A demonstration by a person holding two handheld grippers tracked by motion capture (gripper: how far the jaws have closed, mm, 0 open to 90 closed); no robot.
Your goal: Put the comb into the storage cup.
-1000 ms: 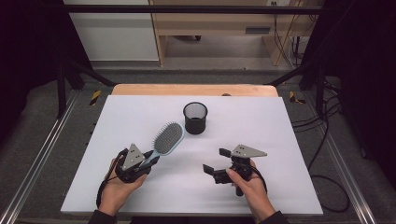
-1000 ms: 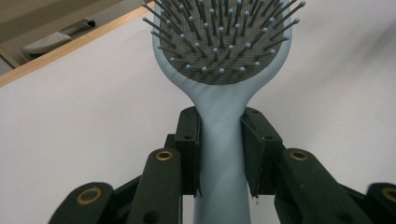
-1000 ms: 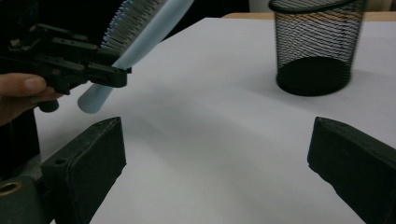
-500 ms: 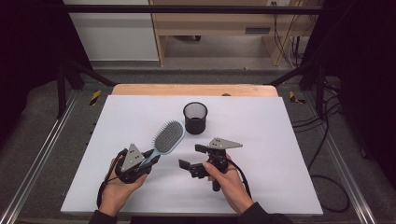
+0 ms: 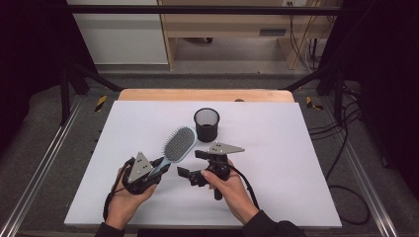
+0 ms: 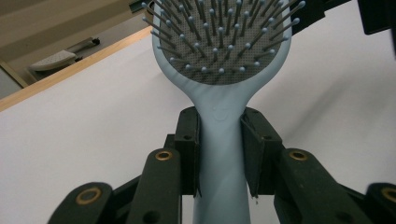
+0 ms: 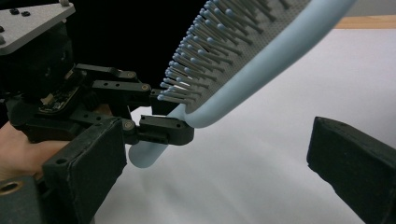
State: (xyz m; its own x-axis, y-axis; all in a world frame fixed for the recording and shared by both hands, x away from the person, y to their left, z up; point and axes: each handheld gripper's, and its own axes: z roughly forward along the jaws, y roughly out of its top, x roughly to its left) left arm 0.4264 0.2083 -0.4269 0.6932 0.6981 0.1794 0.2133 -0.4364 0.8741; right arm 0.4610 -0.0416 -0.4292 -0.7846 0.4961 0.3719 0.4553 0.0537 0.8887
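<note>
While left grips hairbrush point(image 5: 178, 144), right tongs point(image 5: 191, 167) nearer.

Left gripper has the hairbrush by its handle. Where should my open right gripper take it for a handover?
Judging by its pose, take the hairbrush across the narrow neck just beyond the left gripper, coming in from the right gripper side. The edges there are smooth and slim, the bristles face up, and the head looks too wide.

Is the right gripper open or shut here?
Open: in its own view, the right gripper has jaws standing wide apart, with the hairbrush above the gap, ungripped.
</note>
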